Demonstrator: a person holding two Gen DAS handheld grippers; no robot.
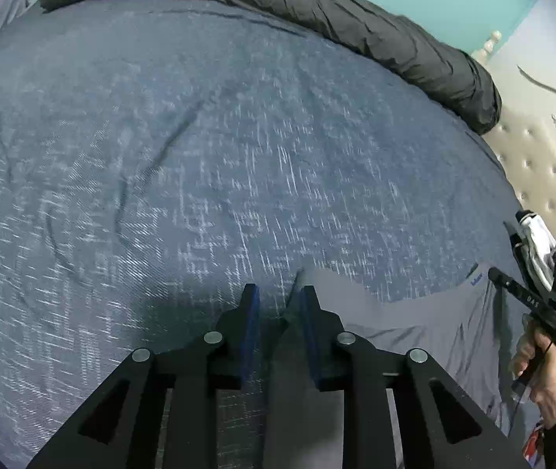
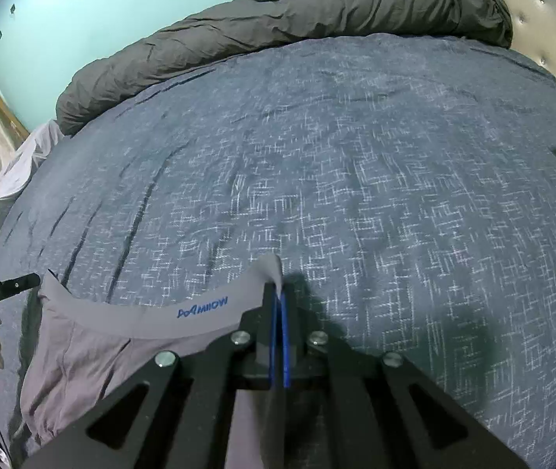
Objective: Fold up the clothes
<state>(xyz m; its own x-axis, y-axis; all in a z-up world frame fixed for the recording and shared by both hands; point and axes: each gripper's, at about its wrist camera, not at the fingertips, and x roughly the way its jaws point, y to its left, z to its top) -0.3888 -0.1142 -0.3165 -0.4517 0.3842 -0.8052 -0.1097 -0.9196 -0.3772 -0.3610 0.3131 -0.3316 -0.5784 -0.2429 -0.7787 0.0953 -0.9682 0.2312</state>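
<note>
Pinched between the blue pads of my right gripper (image 2: 279,312) is one end of the waistband of a pair of grey boxer briefs (image 2: 94,359); the jaws are pressed together on the fabric, and a small corner of the band pokes up just past the fingertips. From there the waistband, printed with blue lettering, runs off to my left across the bed, and the body of the briefs hangs and spreads below it, toward me. In the left wrist view the same briefs (image 1: 426,320) lie to the right of my left gripper (image 1: 278,297), whose jaws stand spread with a clear gap between the pads; a point of the grey fabric rises right at the tip of the right-hand finger, touching or just beside it, and I cannot tell whether any cloth sits inside the gap. Under everything is a blue-grey bedspread (image 2: 356,164) with a white crosshatch pattern, lightly creased. A rolled dark grey duvet (image 2: 278,19) lies along its far edge, against a turquoise wall (image 2: 102,4). A cream tufted headboard (image 1: 539,164) stands at the side.
</note>
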